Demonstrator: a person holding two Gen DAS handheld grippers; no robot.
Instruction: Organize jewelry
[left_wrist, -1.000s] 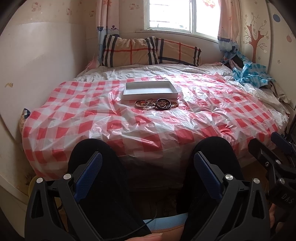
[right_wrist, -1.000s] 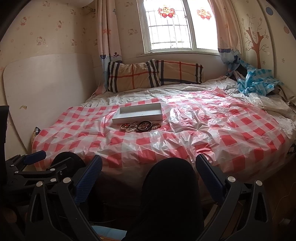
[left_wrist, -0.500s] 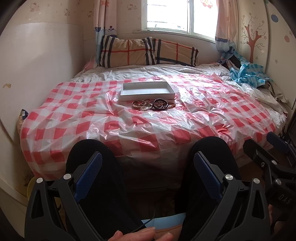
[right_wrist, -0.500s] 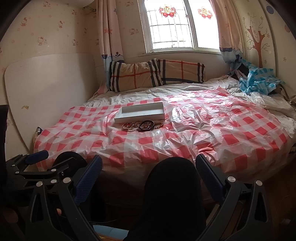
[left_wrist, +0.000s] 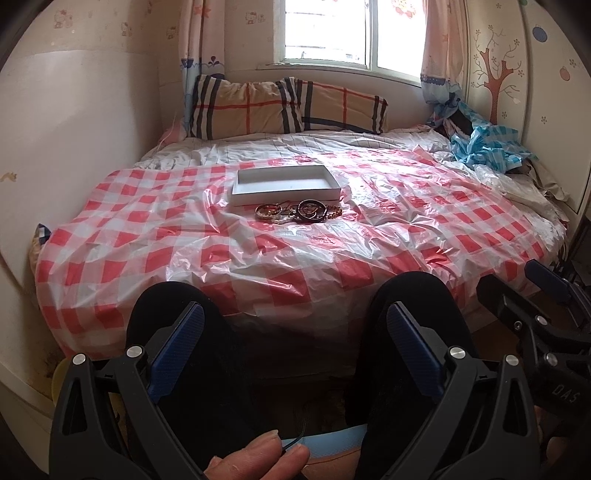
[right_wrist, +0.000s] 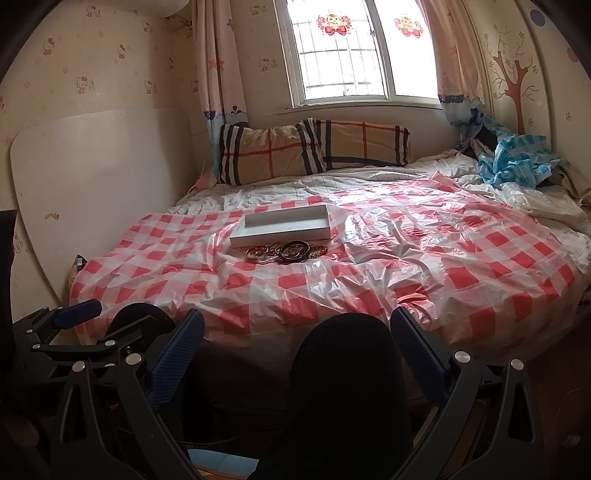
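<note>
A bed (left_wrist: 147, 258) fills most of both wrist views, and it is covered by a red-and-white checked plastic sheet (left_wrist: 406, 229) that is creased and glossy. At the head of the bed, toward 12 o'clock, two plaid pillows (left_wrist: 280, 105) are propped under a window (right_wrist: 347, 51). A crumpled blue-and-white cloth (left_wrist: 487, 144) is heaped at about 2 o'clock near the wall.

A shallow white box (left_wrist: 284, 182), open at the top, is set on the sheet near the middle of the bed, at roughly 12 o'clock from the left gripper. Nothing can be made out inside it. Just beside its near edge, at the 6 o'clock side of the box, the jewelry (left_wrist: 297, 212) is gathered in a small pile: a dark bangle (left_wrist: 312, 209) toward 3 o'clock, a gold-toned bracelet (left_wrist: 268, 211) toward 9 o'clock, and thin chains between them. The pieces are touching or overlapping.

The person's knees (left_wrist: 410, 295), clad in black, are seen at the foot of the bed, at 6 o'clock.

The left gripper (left_wrist: 295, 349) is held spread wide with nothing between its blue pads, well apart from the jewelry. The right gripper (right_wrist: 297, 350) is likewise spread wide and empty. A hand (left_wrist: 255, 459) is seen at the lower edge of the left view.
</note>
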